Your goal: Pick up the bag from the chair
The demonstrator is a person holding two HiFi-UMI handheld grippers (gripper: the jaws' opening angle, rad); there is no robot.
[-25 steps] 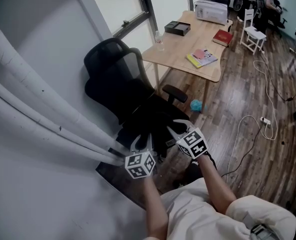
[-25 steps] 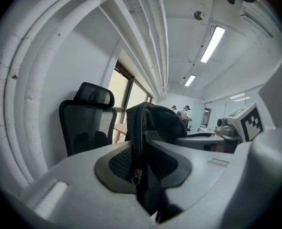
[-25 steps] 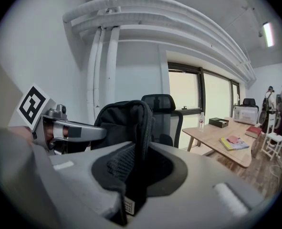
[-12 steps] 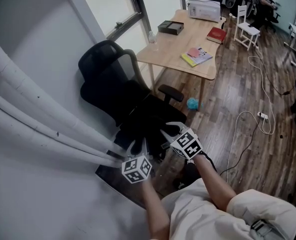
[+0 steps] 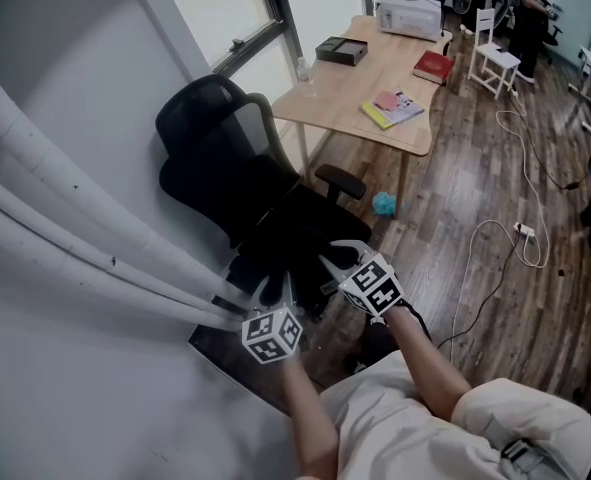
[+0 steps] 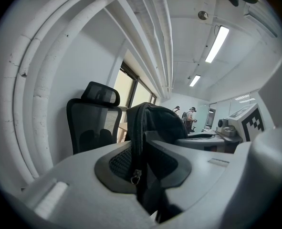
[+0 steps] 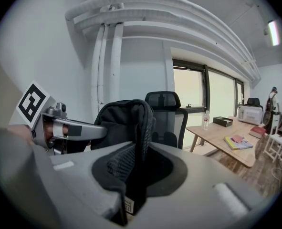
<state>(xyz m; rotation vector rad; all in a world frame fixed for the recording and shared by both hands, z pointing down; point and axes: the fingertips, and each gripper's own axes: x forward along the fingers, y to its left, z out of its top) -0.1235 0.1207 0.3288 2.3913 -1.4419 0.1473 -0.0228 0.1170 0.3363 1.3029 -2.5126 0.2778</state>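
A black bag (image 5: 293, 253) stands on the seat of a black mesh office chair (image 5: 215, 158), black on black, so I cannot tell whether it rests on the seat or hangs just above it. My left gripper (image 5: 280, 290) is shut on the bag's zippered edge (image 6: 140, 128); the zip pull hangs between the pads. My right gripper (image 5: 333, 260) is shut on the other side of the bag's top edge (image 7: 141, 123). In the right gripper view the left gripper (image 7: 59, 128) shows beside the bag. The chair's backrest (image 7: 163, 113) rises behind it.
Thick white pipes (image 5: 65, 228) run along the wall at the left, close to the chair. A wooden table (image 5: 360, 93) with books, a bottle and boxes stands behind the chair. A white cable (image 5: 495, 243) lies on the wooden floor at the right. People stand far off.
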